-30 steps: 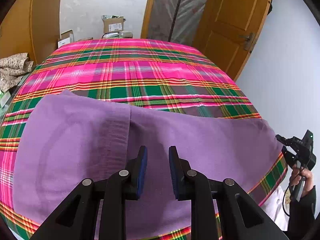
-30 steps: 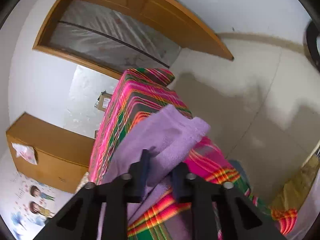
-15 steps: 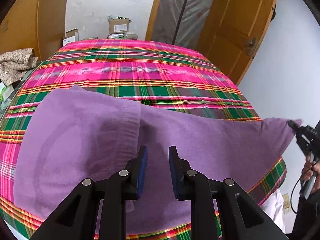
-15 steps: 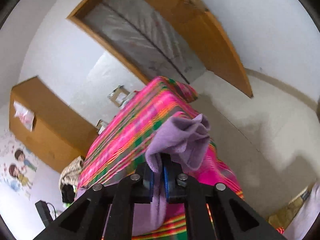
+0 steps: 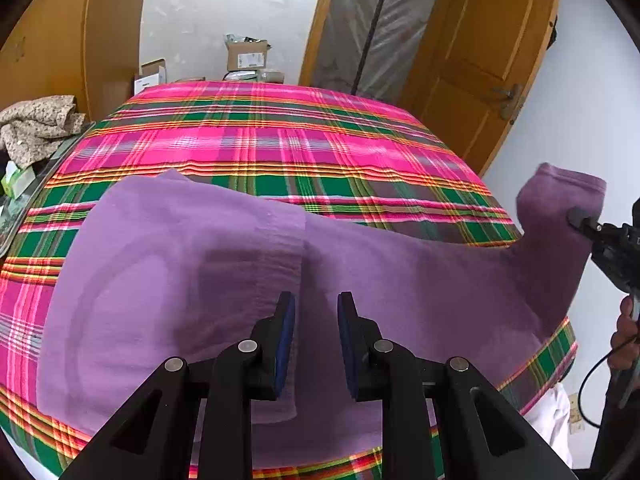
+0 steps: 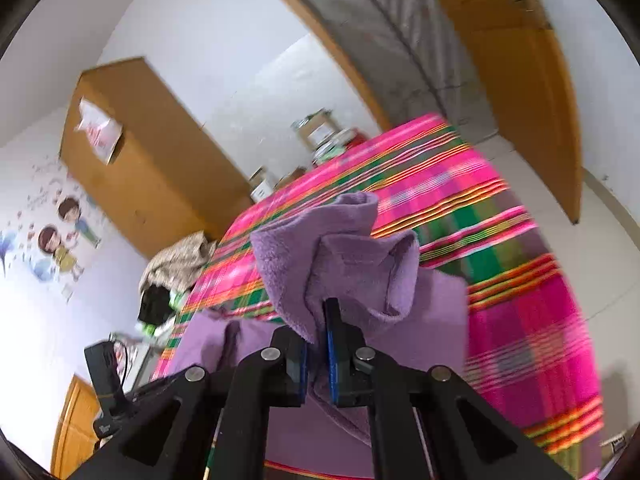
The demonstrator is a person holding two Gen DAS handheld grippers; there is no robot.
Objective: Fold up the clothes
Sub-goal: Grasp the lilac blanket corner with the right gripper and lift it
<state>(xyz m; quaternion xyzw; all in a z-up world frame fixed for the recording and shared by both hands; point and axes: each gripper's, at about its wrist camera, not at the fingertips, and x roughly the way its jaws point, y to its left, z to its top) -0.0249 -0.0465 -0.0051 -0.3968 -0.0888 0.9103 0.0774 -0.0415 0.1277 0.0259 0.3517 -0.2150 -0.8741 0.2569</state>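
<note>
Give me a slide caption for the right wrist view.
Right hand-held gripper pinches a bunched corner of the purple garment, lifted above the pink plaid bedspread.

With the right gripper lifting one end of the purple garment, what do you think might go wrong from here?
1. The right gripper pinches only a bunched end of the purple garment; it may slip out mid-fold.
2. The left gripper is open above the cloth, pinning nothing, so the whole garment could drag across the plaid bedspread.
3. The lifted end hangs past the bed's edge and may drop off.
</note>
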